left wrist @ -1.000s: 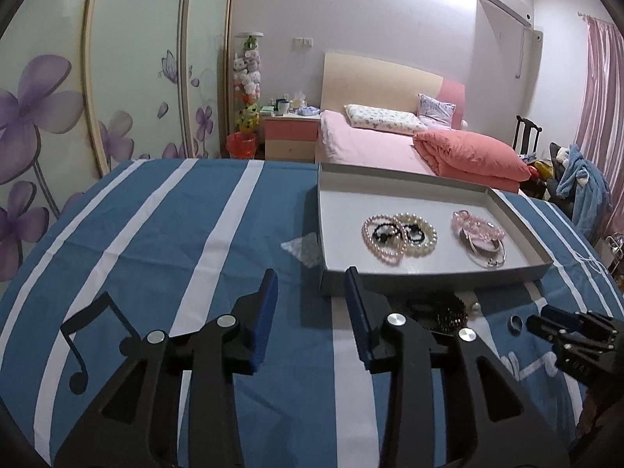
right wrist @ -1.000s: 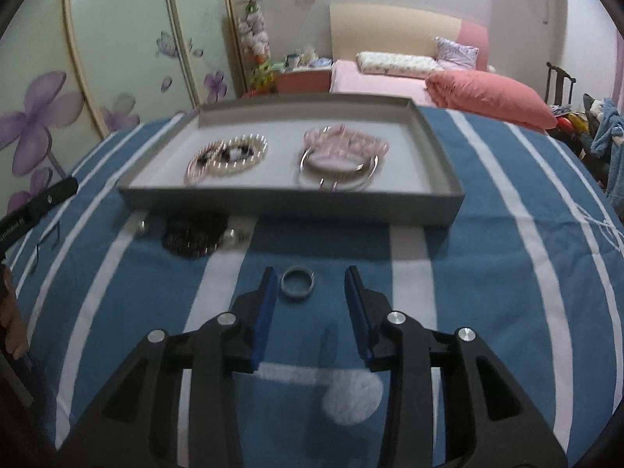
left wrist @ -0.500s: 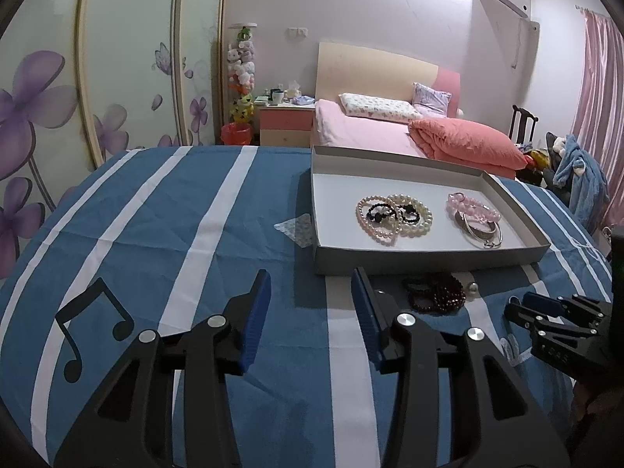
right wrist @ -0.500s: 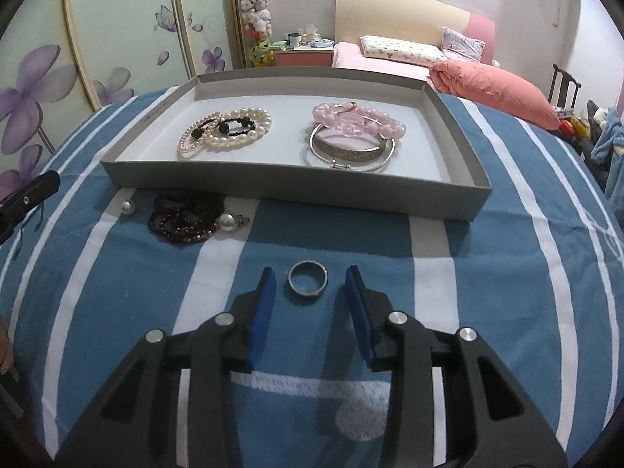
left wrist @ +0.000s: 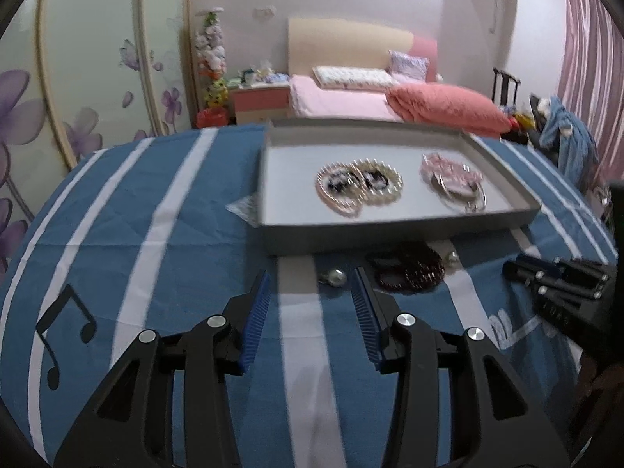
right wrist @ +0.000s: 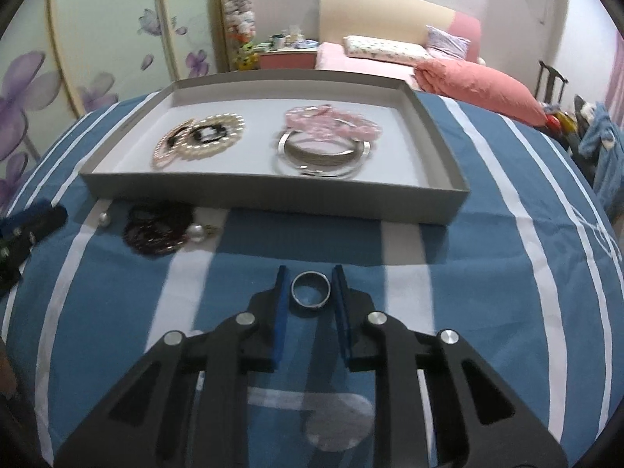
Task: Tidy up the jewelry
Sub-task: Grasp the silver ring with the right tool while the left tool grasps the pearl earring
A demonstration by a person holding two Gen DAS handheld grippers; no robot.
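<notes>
Ring (right wrist: pixel 311 289) on the striped surface (right wrist: pixel 487 273), bracketed by the right gripper (right wrist: pixel 309 286), fingers near but not yet clenched; close squarely on its rim. Left gripper (left wrist: pixel 310 286) released, empty. Beyond, beads (right wrist: pixel 158 230), then tray (right wrist: pixel 273 195).

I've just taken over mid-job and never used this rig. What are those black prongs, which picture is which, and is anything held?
Each picture looks out from a camera on a hand-held tool; the black prongs are its two fingers. In the left view the left tool is open over the striped cloth, a pearl bead just ahead. In the right view the right tool has narrowed around a silver ring; whether it grips yet is unclear. The grey tray holds pearl bracelets; dark beads lie outside.
</notes>
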